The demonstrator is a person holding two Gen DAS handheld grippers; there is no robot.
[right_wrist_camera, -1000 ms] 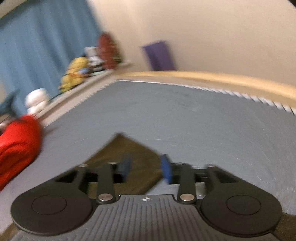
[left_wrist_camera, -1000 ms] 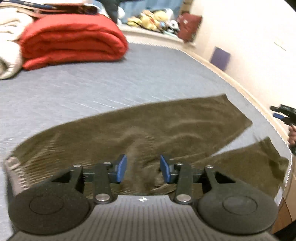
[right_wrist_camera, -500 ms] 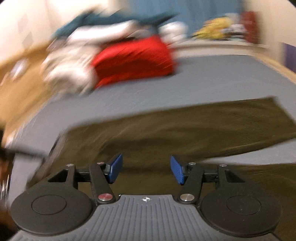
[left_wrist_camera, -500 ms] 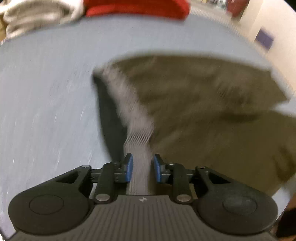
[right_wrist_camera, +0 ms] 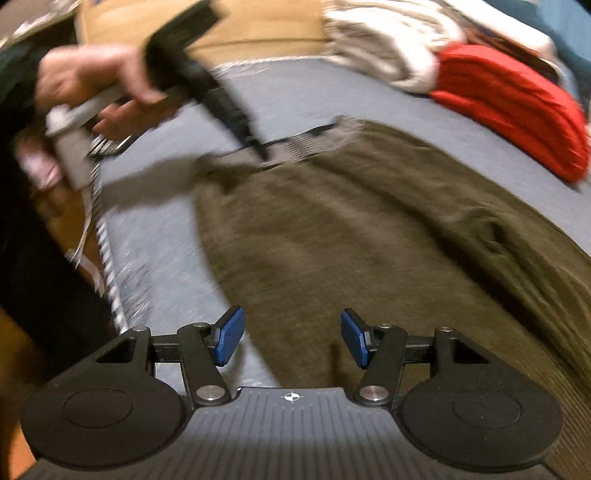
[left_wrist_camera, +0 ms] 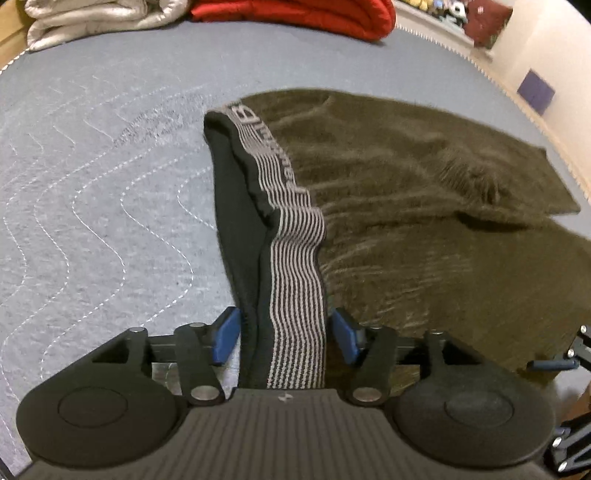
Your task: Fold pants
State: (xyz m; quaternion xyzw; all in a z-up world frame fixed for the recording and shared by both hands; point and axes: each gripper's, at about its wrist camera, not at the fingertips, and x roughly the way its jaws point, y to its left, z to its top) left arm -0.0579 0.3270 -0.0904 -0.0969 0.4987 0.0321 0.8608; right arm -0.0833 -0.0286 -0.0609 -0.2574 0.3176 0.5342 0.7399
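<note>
Two folded blankets (left_wrist_camera: 295,14) (red, cream) lie beyond the pants (left_wrist_camera: 424,206).

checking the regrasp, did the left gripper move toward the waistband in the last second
Yes. The left gripper swung left from mid-leg to the striped waistband of the olive pants; the red blanket slid toward the top edge.

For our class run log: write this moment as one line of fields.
left gripper: open, straddling striped waistband | right gripper: open over pants | pants: flat on bed, unfolded

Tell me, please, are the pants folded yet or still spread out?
Spread out: the pants lie flat on the bed, legs apart, waistband between open fingers.
</note>
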